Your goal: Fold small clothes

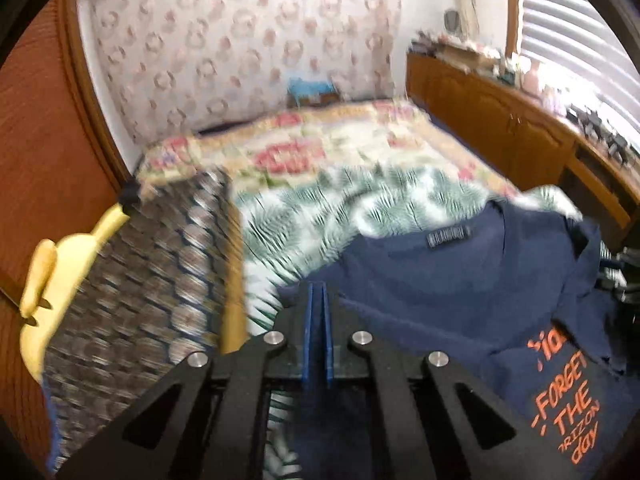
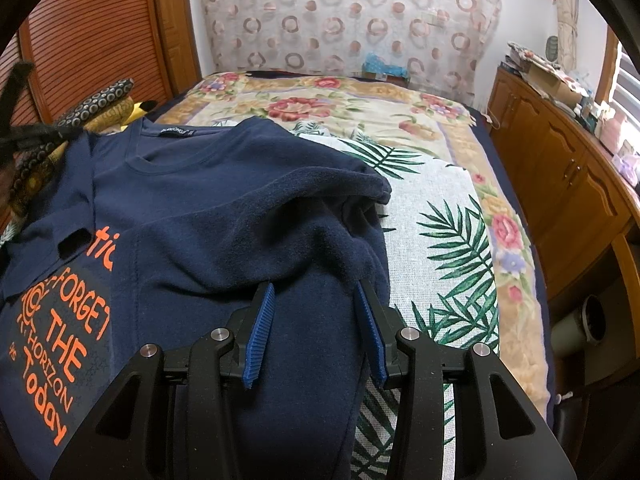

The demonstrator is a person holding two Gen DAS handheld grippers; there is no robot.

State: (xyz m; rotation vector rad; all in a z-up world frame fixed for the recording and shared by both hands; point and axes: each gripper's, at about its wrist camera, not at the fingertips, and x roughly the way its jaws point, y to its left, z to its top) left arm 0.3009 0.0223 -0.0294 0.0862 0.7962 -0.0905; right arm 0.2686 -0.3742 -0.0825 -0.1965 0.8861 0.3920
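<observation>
A navy T-shirt [image 2: 208, 216] with orange print lies on the bed, its right side folded over toward the middle. In the left wrist view the T-shirt [image 1: 460, 280] lies to the right, blurred. My left gripper [image 1: 319, 292] has its blue pads pressed together at the shirt's left edge; whether cloth is pinched between them is not clear. My right gripper [image 2: 316, 292] is open and empty, hovering just above the folded right part of the shirt.
The bed carries a palm-leaf cloth [image 2: 448, 240] over a floral blanket [image 2: 320, 100]. A patterned cushion [image 1: 132, 280] and a yellow plush toy [image 1: 44, 280] lie at the left. A wooden cabinet [image 2: 560, 176] runs along the right. A curtain [image 2: 340, 12] hangs behind.
</observation>
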